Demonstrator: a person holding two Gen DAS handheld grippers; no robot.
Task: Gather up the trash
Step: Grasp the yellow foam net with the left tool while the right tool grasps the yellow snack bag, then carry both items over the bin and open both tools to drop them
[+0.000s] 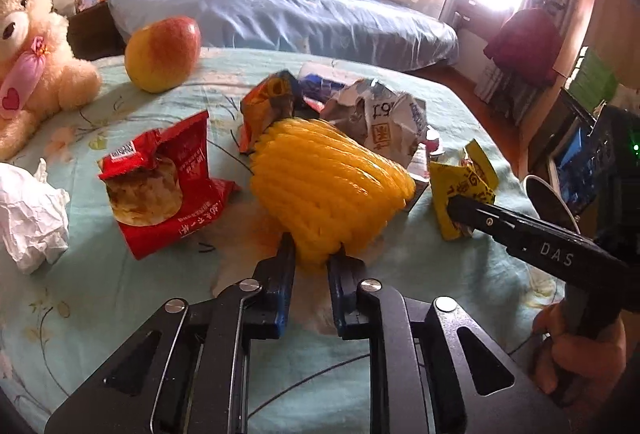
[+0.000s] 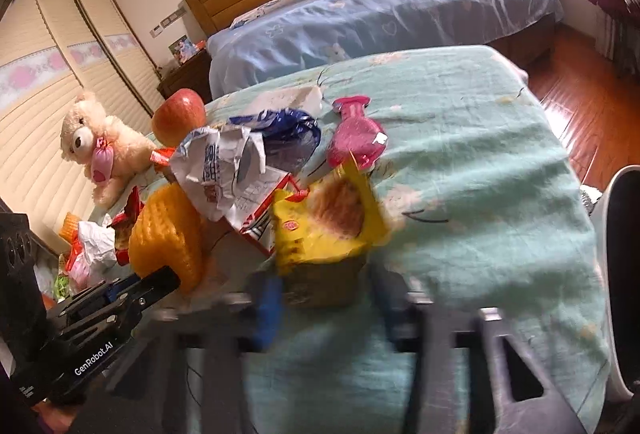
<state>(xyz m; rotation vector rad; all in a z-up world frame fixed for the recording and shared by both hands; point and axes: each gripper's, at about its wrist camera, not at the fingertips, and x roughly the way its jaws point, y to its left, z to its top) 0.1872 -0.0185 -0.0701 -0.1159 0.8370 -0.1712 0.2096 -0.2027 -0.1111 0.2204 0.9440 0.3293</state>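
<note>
My left gripper (image 1: 313,254) is shut on the lower edge of a yellow foam fruit net (image 1: 328,190), which also shows in the right wrist view (image 2: 168,234). My right gripper (image 2: 324,290) is blurred; a yellow snack wrapper (image 2: 324,226) sits between its fingers, and the left wrist view shows its tip (image 1: 456,208) at that wrapper (image 1: 464,186). On the green bedsheet lie a red wrapper (image 1: 160,186), a crumpled white-silver wrapper (image 1: 380,122), an orange wrapper (image 1: 268,102), a pink wrapper (image 2: 356,138) and a blue wrapper (image 2: 280,126).
An apple (image 1: 162,54) and a teddy bear (image 1: 32,58) sit at the far left of the sheet. Crumpled white paper (image 1: 28,210) lies at the left edge. A blue bed (image 1: 280,18) stands behind. A white bin rim (image 2: 616,274) is at right.
</note>
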